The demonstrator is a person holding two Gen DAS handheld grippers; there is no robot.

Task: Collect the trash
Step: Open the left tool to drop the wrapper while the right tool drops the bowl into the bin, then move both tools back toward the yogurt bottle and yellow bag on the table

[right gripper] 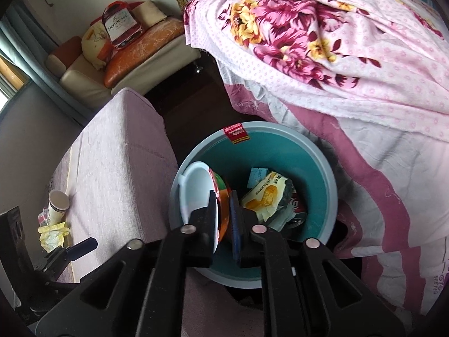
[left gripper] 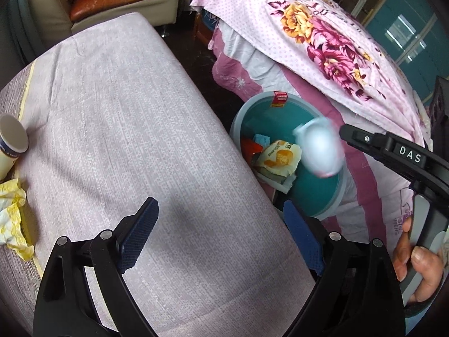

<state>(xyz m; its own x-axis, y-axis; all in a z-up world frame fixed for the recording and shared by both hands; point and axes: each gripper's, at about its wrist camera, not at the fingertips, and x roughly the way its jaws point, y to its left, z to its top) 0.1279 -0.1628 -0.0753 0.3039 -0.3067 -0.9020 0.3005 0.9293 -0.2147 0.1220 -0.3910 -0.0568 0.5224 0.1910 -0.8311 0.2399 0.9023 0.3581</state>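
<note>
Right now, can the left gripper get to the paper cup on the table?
Probably yes. The left gripper is open and holds nothing, and the bare table lies between it and the paper cup at the far left edge. Nothing stands in the way.

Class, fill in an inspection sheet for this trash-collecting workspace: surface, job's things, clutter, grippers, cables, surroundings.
Surface: table under a lilac cloth.
Job's things: teal bin on the floor beside the table, holding a yellow wrapper and a can; instant-noodle bowl held over it.
Clutter: paper cup and crumpled yellow paper at the table's edge.
Grippers: left gripper open, over the table; right gripper shut on the bowl.
Cables: nothing seen.
Surroundings: floral bedding, sofa.
</note>
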